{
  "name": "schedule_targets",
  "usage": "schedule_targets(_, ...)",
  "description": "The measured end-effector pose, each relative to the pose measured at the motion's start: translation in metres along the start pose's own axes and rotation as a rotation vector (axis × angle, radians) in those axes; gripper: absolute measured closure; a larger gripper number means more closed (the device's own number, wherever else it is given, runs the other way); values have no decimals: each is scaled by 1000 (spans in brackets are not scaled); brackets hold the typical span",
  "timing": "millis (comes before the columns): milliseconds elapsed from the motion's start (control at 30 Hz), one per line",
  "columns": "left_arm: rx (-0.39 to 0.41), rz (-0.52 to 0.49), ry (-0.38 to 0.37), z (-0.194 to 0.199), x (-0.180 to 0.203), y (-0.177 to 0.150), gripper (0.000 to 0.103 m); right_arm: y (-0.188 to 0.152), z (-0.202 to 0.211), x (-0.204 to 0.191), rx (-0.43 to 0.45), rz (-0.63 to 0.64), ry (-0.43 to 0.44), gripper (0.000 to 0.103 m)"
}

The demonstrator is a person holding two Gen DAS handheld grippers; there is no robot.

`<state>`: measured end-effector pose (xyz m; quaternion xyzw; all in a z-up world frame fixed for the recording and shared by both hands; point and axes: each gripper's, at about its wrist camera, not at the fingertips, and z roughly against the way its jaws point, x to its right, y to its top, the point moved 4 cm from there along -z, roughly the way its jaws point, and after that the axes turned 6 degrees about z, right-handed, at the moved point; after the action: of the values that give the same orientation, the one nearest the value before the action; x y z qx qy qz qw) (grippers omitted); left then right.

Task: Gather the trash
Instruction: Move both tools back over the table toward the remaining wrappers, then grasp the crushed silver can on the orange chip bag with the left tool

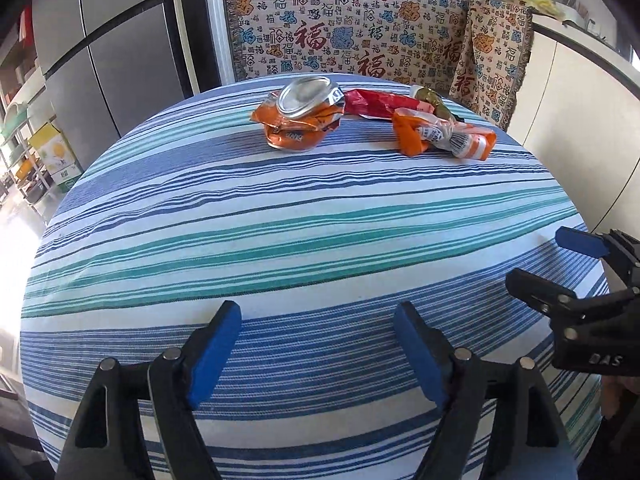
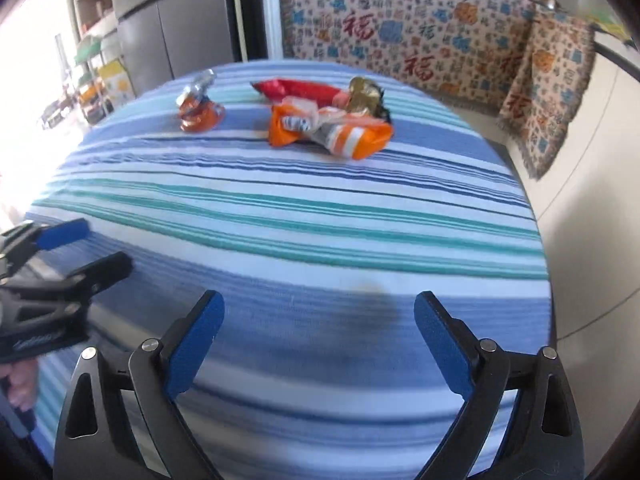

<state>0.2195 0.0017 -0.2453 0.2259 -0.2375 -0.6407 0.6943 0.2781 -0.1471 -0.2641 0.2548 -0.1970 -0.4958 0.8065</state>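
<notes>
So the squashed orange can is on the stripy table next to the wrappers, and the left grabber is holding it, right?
Not quite. The squashed orange can does sit on the stripy table next to the wrappers, but the left grabber is open and empty, well short of it. The left wrist view shows this.

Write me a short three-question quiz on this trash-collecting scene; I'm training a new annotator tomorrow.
1. True or false: the left gripper grips the crushed orange can.
2. Which piece lies nearest the can? A) the red wrapper B) the orange-and-white wrapper C) the dark gold wrapper
3. In a few words: what covers the table under the right gripper?

Key
1. False: its jaws stand open and empty, far short of the can.
2. A
3. A blue, teal and white striped tablecloth.
</notes>
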Motion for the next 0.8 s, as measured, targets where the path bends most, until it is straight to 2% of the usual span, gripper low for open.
schedule_targets(67,-9,5,6,-6,-4,5,9,4,-6,3,-4,-15,3,7)
schedule_targets(167,-19,19,19,-19,-7,17,0,6,-12,10,1,-27,3,0)
schedule_targets(367,-17,39,36,-53,3,63,0,8,-11,13,3,-30,-1,0)
schedule_targets(533,-11,99,81,-84,5,105,0,8,-11,14,3,-30,-1,0)
schedule_targets(667,-6,131,95,-98,-2,124,0,8,-11,13,3,-29,-1,0)
schedule_targets(733,-3,138,96,-100,-6,127,4,8,-11,14,3,-30,0,0)
schedule_targets(800,28,141,85,-94,-12,130,30,8,-11,13,3,-29,0,0)
